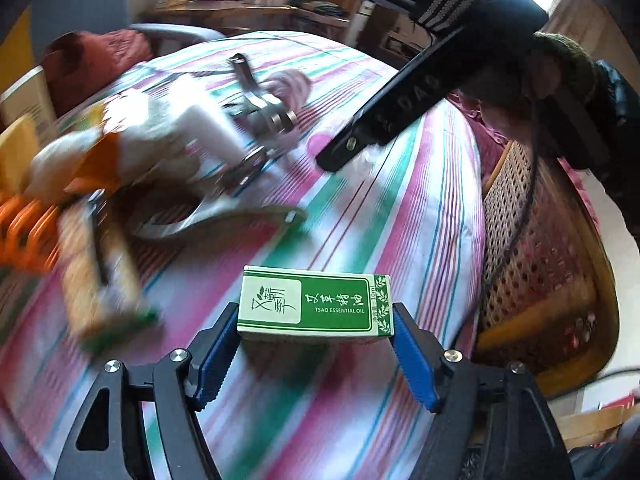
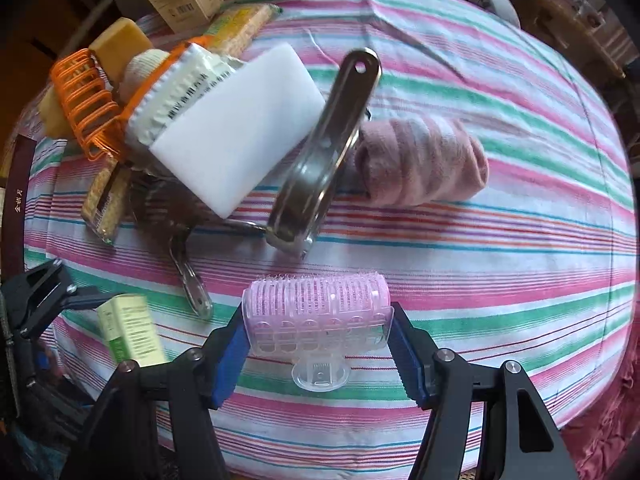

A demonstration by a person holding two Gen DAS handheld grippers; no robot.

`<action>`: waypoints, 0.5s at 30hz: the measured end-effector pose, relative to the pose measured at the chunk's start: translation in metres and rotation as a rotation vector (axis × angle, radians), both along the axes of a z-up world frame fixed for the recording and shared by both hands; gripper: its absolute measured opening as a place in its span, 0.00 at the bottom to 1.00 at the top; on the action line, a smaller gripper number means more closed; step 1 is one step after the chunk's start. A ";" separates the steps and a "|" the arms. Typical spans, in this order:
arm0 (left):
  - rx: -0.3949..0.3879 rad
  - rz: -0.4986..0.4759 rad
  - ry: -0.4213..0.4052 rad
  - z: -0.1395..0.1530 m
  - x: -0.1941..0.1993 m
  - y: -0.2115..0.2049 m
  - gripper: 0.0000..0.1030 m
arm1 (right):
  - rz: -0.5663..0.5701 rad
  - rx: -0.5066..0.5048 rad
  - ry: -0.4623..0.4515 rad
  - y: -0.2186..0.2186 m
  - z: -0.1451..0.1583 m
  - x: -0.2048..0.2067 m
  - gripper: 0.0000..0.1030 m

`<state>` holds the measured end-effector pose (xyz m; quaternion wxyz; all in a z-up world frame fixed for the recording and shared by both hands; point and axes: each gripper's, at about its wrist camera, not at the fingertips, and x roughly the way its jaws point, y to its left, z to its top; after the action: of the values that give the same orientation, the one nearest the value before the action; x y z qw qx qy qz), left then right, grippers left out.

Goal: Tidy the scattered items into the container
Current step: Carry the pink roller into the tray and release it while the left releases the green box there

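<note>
— What does each claw hold?
— The left claw [image 1: 316, 322] grips a green essential-oil box [image 1: 314, 306]; the right claw [image 2: 318, 330] clamps a pink hair roller [image 2: 316, 316], both just above the striped desk [image 2: 500, 240].
— And the rest?
— Piled at the metal basket [image 2: 86, 100].

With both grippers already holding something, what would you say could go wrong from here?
1. The left gripper pinches the green essential oil box only by its short ends, so the cardboard may buckle or pivot out.
2. The right gripper holds the pink hair roller end to end; being round, it could roll free.
3. The orange basket looks overfull, with the white sponge and metal tool leaning out; adding items may topple them.
</note>
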<state>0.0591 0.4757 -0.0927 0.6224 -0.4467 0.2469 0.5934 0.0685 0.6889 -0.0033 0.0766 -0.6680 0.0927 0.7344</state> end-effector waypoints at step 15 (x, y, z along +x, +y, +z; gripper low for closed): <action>0.065 0.286 -0.001 0.032 -0.015 -0.152 0.72 | 0.095 0.046 0.185 -0.128 0.016 0.005 0.64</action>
<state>0.0445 0.3233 -0.0603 0.5456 -0.4572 0.1610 0.6836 0.0734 0.5605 0.0129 0.0480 -0.5989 0.0509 0.7978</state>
